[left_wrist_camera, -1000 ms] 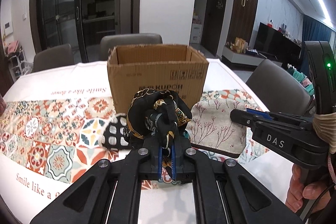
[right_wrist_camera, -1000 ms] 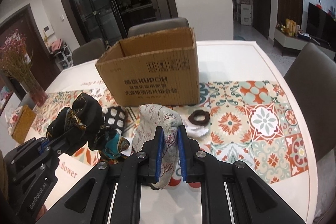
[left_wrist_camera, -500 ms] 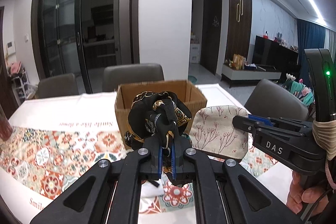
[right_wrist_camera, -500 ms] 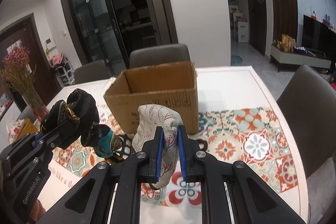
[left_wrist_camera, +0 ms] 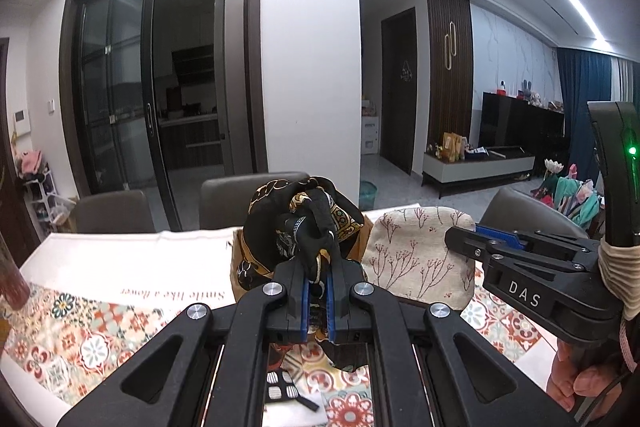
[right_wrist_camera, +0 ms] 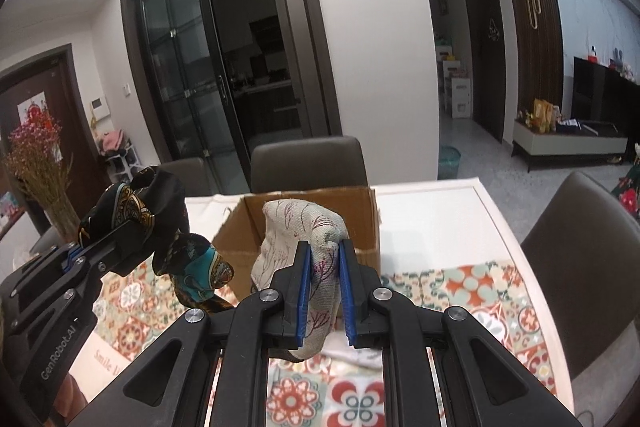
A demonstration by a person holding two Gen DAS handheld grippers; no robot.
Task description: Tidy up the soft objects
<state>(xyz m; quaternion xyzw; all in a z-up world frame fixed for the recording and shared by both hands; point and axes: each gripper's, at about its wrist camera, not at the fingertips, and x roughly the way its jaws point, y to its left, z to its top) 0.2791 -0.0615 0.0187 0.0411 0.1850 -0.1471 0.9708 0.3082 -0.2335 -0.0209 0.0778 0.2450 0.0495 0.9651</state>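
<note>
The left gripper [left_wrist_camera: 316, 291] is clamped on a dark patterned scarf [left_wrist_camera: 296, 227], a black cloth with gold and teal print, and it holds the scarf in the air in front of the cardboard box [right_wrist_camera: 360, 223]. The right gripper [right_wrist_camera: 323, 291] is clamped on a beige cloth pouch [right_wrist_camera: 308, 227] with a fine branch print, also lifted above the tablecloth [right_wrist_camera: 460, 291]. Both things look light and very soft. The scarf is bunched into a loose ball and a fold of it hangs down below the fingers, so it seems likely to unroll or to catch on the box edge when it is lowered; the best hold is probably on the thick knot of folds, where the blue pads grip it now. The pouch looks a little stiffer and padded, and it keeps its shape, but it bends over the pads at the pinched corner; a hold on a corner or a seam seems enough for so light a thing. Neither looks fragile or slippery. The box stands open on the table behind the two cloths, with its flaps up. The part of its inside that the right wrist view shows is bare cardboard, but the bottom is hidden, so what lies in it cannot be told. On the tablecloth below the left gripper lies a black-and-white piece of fabric [left_wrist_camera: 282, 389], still outside the box.
</note>
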